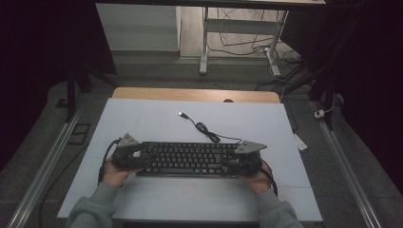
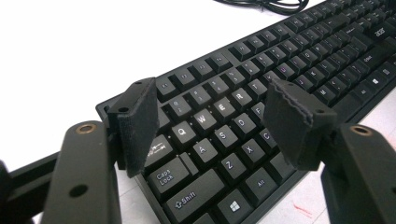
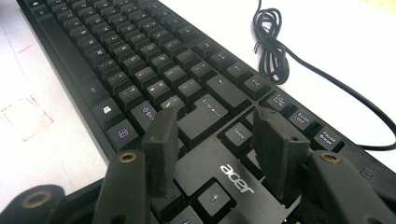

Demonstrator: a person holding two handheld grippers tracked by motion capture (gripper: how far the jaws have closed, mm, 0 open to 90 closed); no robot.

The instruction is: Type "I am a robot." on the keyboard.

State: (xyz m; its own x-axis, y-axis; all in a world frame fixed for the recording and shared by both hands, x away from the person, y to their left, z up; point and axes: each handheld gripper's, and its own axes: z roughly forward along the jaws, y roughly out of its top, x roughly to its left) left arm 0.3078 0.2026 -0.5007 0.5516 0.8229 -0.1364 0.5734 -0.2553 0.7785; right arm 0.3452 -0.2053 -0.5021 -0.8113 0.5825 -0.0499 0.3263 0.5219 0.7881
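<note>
— Jaws first: both sets stand apart with nothing pinched. On the left gripper [image 2: 210, 126] the pads hang wide above the Q-to-C keys, touching no key that I can make out. The right gripper [image 3: 219, 149] has its jaws parted over the logo patch and the Delete key, also holding nothing.

— So why sit at the two ends like that?

— My guess is the keyboard [image 1: 187, 158] is long and flat, so one gripper per end keeps it level if it gets lifted or slid. It lies square across the white table [image 1: 142, 118], on the side near the person, with the hands coming in from below.

— Does either one actually have hold of it?

— I don't think so. From the high view the left gripper [image 1: 124, 154] and right gripper [image 1: 244, 159] overlap the keyboard's short ends, but close up the pads show daylight around them.

— And the cable?

— The cable [image 1: 209, 133] trails off the back edge towards the table's far side, knotted in a loose bundle, its USB plug [image 1: 182, 114] lying free. Probably left there so it stays clear of both grippers.
</note>
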